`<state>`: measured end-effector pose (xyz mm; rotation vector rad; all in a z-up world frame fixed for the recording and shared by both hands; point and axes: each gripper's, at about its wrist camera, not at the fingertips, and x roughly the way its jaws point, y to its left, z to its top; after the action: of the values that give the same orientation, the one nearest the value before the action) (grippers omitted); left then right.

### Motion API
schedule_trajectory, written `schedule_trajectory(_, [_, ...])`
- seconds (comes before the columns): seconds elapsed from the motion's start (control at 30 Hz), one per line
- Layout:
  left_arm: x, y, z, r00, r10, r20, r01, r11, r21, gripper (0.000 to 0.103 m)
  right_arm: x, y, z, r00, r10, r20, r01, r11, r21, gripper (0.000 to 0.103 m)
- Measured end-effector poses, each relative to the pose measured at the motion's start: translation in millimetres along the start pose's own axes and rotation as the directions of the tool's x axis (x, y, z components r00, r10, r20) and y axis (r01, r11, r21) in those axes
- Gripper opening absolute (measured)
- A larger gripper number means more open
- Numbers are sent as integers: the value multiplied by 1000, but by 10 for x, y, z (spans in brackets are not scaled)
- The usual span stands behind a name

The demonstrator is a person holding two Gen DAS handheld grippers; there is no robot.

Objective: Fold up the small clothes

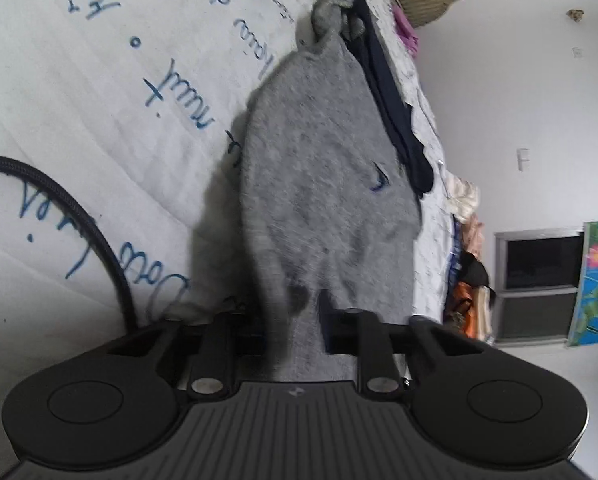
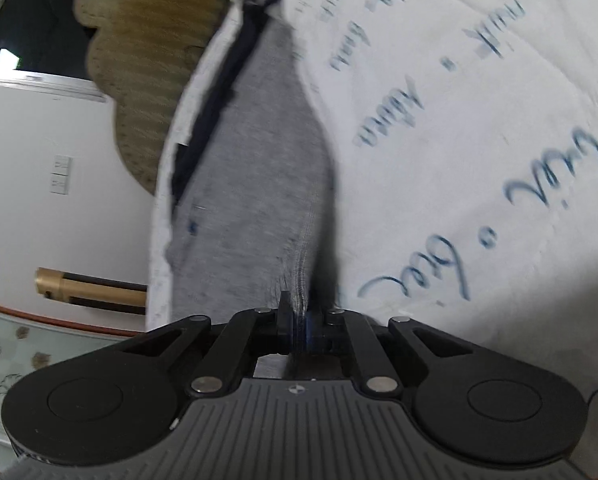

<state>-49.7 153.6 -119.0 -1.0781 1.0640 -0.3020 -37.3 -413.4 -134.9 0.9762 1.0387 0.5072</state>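
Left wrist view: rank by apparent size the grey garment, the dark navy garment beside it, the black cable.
1. Grey garment: largest by far, though it runs right up to the camera, which inflates it.
2. Dark navy garment and black cable: both long thin strips, too alike to rank.

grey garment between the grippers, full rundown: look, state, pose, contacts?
The grey garment is heathered knit, soft and jersey-like, with a small dark-blue mark near one edge and a knotted or bunched far end. It lies stretched lengthwise on the white bedsheet with blue script, its far part beside a dark navy garment at the bed edge. Both near corners are pinched: the left gripper and the right gripper each have jaws shut on its fabric. Images are motion-blurred.
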Motion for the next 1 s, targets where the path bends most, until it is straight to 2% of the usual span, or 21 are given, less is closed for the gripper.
schedule_trajectory(0.1, [-57, -139, -34, 1000, 5, 6, -5, 1000, 27, 5, -134, 171, -3, 999, 9, 41, -7, 998, -59, 9])
schedule_trajectory(0.2, [-254, -426, -105, 999, -53, 6, 52, 992, 113, 5, -429, 404, 38, 996, 40, 81, -30, 992, -123, 9])
schedule_trajectory(0.27, [-292, -501, -147, 1000, -28, 2, 27, 984, 175, 5, -556, 429, 51, 997, -11, 79, 24, 987, -157, 9])
schedule_trajectory(0.3, [-247, -445, -148, 1000, -1, -11, 3, 984, 177, 5, -563, 352, 70, 996, -53, 72, 63, 988, -144, 8])
schedule_trajectory(0.4, [-40, -104, -132, 995, 77, -59, -72, 993, 90, 5, -450, -8, 96, 990, -136, 46, 140, 987, -81, 8])
schedule_trajectory(0.5, [-54, 29, -151, 998, 45, -53, -42, 998, 51, 6, -390, -108, 45, 997, -60, 51, 62, 997, -44, 9])
schedule_trajectory(0.53, [-77, 20, -152, 998, 42, -50, -39, 997, 59, 7, -390, -96, 33, 997, -57, 54, 59, 997, -51, 14])
schedule_trajectory(0.57, [-88, 15, -153, 998, 43, -53, -39, 997, 66, 7, -395, -95, 26, 997, -58, 53, 60, 997, -51, 14])
schedule_trajectory(0.67, [-103, 22, -123, 997, 38, -67, -34, 998, 56, 12, -421, -121, 36, 998, -39, 49, 40, 999, -32, 29])
schedule_trajectory(0.73, [-92, -11, -101, 997, 25, -70, -22, 998, 52, 24, -425, -95, 33, 998, -24, 50, 25, 999, -28, 38])
schedule_trajectory(0.8, [-57, -54, -113, 998, 11, -67, -7, 998, 65, 31, -418, -41, 41, 999, -24, 44, 26, 999, -32, 42])
schedule_trajectory(0.87, [-35, -108, -136, 998, 29, -58, -23, 995, 94, 29, -354, -33, 53, 999, -37, 36, 39, 999, -33, 38])
schedule_trajectory(0.9, [-33, -142, -136, 997, 54, -53, -47, 992, 116, 10, -327, -36, 51, 999, -43, 33, 44, 998, -37, 13])
schedule_trajectory(0.93, [-24, -171, -135, 996, 75, -56, -67, 989, 133, 5, -312, -31, 46, 998, -53, 32, 55, 997, -57, 10])
schedule_trajectory(1.0, [-51, -224, -122, 996, 69, -58, -59, 986, 153, 5, -330, 16, 28, 999, -35, 36, 38, 995, -91, 9])
